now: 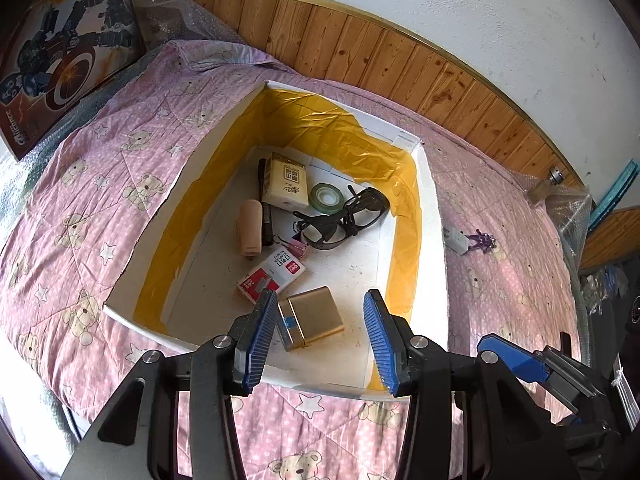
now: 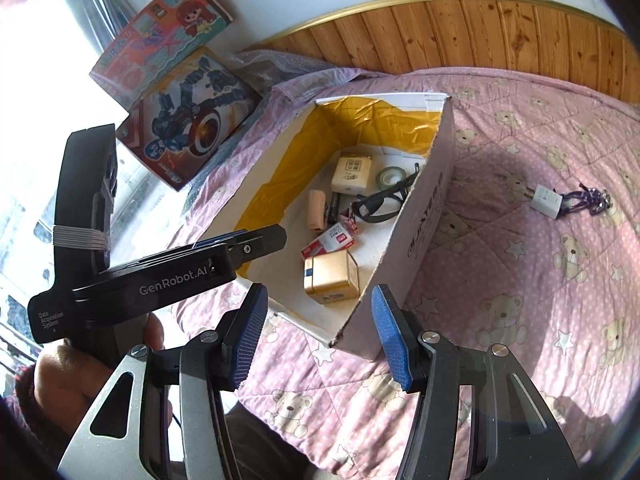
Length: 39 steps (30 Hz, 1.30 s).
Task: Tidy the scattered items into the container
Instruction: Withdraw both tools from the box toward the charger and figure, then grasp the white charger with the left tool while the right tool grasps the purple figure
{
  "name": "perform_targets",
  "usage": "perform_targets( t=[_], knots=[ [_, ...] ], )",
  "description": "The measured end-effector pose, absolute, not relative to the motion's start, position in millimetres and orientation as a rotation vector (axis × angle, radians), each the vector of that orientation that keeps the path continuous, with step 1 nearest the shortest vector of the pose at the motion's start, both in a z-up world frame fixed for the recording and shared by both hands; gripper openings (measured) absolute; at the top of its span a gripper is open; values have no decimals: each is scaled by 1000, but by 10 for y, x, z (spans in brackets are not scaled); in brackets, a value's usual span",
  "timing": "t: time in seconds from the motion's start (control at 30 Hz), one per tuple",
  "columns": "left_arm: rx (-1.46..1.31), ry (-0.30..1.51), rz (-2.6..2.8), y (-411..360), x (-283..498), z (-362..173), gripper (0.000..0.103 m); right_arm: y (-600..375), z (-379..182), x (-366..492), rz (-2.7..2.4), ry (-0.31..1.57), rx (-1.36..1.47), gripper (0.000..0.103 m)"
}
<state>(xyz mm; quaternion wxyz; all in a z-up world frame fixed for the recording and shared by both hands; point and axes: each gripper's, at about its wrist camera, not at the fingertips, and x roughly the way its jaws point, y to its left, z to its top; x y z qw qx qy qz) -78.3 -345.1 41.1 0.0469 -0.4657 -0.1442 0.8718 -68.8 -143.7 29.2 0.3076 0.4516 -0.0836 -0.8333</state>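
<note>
A white cardboard box (image 1: 434, 216) lined with yellow tape lies open on the pink quilt. Inside it are a gold tin (image 1: 316, 312), a red-and-white staple box (image 1: 272, 274), black glasses (image 1: 344, 220), a tape roll (image 1: 327, 197), a tissue pack (image 1: 286, 180) and a beige cylinder (image 1: 251, 227). My left gripper (image 1: 321, 304) hangs open over the box's near end, just above the tin, holding nothing. My right gripper (image 2: 319, 298) is open and empty over the box's near corner (image 2: 340, 336). A white charger plug (image 2: 546, 200) and a purple trinket (image 2: 588, 200) lie on the quilt right of the box.
Two toy boxes (image 2: 192, 120) (image 2: 160, 32) lean at the far left by the wall. A wooden headboard (image 1: 360, 48) runs along the back. Bubble wrap (image 1: 568, 208) sits at the far right. A hand (image 2: 72, 368) holds the left gripper's handle.
</note>
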Motion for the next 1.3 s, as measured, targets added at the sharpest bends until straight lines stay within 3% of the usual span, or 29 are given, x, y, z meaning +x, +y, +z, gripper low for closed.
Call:
perform_targets(
  t=[0.7,1.3],
  knots=[
    [-1363,-191,2526,-2130,-771,544,47,-4,13,-690,-2288,-727,1194,59],
    [-1407,-137,2410,-1204,-1822,135,51,1110,-423,-1653,-2353,-1074,1257,59]
  ],
)
